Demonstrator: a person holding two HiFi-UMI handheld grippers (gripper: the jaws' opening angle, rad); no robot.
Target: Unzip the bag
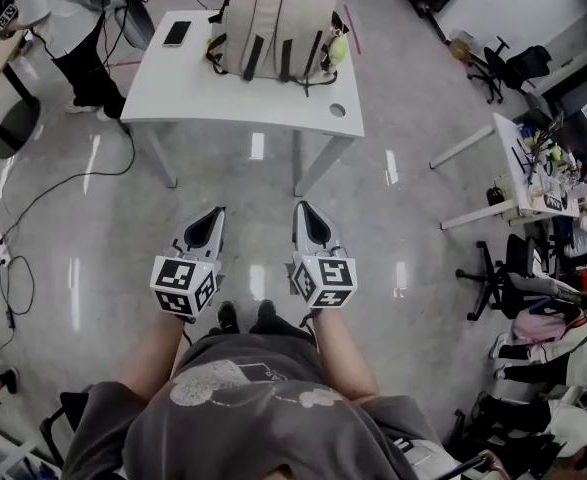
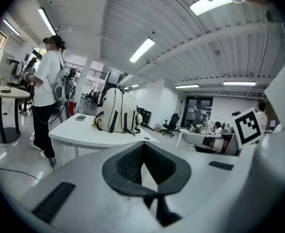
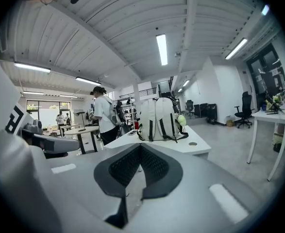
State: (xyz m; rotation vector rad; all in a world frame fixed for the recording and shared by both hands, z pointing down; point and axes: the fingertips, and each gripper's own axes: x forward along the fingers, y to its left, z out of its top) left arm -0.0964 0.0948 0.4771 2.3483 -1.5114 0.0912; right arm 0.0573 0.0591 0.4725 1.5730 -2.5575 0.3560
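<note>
A beige backpack with dark straps stands upright on the white table, some way ahead of both grippers. It appears small in the left gripper view and in the right gripper view, well beyond the jaws. My left gripper and right gripper are held side by side over the floor, short of the table, pointing at it. Both sets of jaws meet at the tips with nothing between them, seen close up for the left gripper and the right gripper. The bag's zip is too small to make out.
A phone lies on the table left of the bag, and a green ball hangs at its right side. A person stands at the table's left end. Cables trail on the floor at left. Desks and office chairs stand at right.
</note>
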